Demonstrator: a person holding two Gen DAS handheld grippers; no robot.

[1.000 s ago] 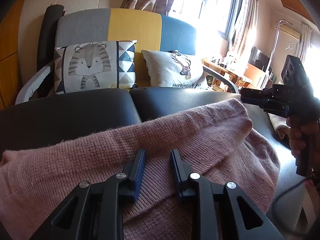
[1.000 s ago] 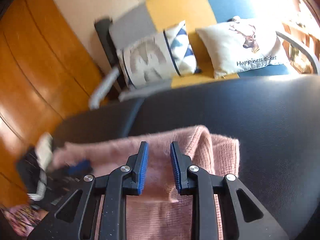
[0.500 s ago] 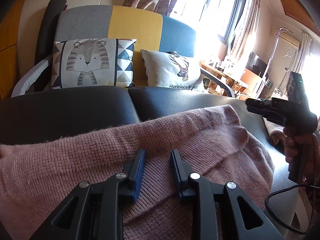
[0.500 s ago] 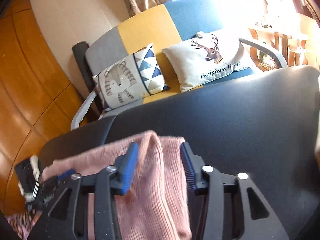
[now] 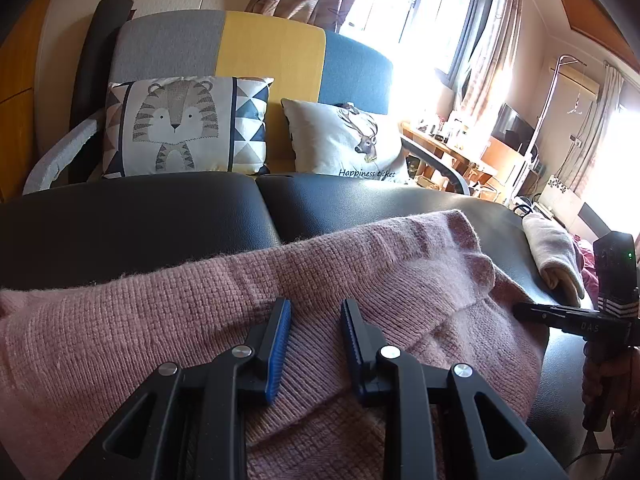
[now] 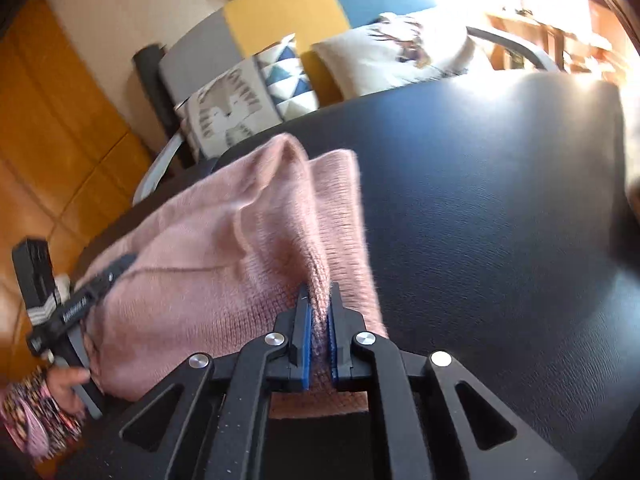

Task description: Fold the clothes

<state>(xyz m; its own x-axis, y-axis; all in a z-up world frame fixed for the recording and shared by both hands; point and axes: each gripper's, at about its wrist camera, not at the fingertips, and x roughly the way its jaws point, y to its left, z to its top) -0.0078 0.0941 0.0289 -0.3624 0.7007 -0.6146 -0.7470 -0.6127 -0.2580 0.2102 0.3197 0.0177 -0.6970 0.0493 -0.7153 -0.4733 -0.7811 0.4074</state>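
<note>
A pink knitted sweater (image 5: 160,320) lies bunched across a black padded surface (image 5: 120,232). My left gripper (image 5: 316,332) is shut on a thick fold of it near the ribbed hem, with knit filling the gap between the blue pads. In the right wrist view my right gripper (image 6: 319,320) is shut on a raised ridge of the sweater (image 6: 224,248) at its right edge. The left wrist view shows the right gripper (image 5: 524,309) low at the sweater's right side, held by a hand (image 5: 600,372). The left gripper (image 6: 120,266) shows at the sweater's far left end.
Behind the black surface (image 6: 480,220) stands a grey, yellow and blue sofa (image 5: 272,52) with a tiger cushion (image 5: 176,124) and a deer cushion (image 5: 348,140). A folded cream cloth (image 5: 552,256) lies at the surface's right edge. A cluttered desk (image 5: 460,140) stands by the window.
The right gripper came down from above the sweater to its right edge, opened wider, then closed on a ridge of the knit. The left gripper kept its place and its hold.
</note>
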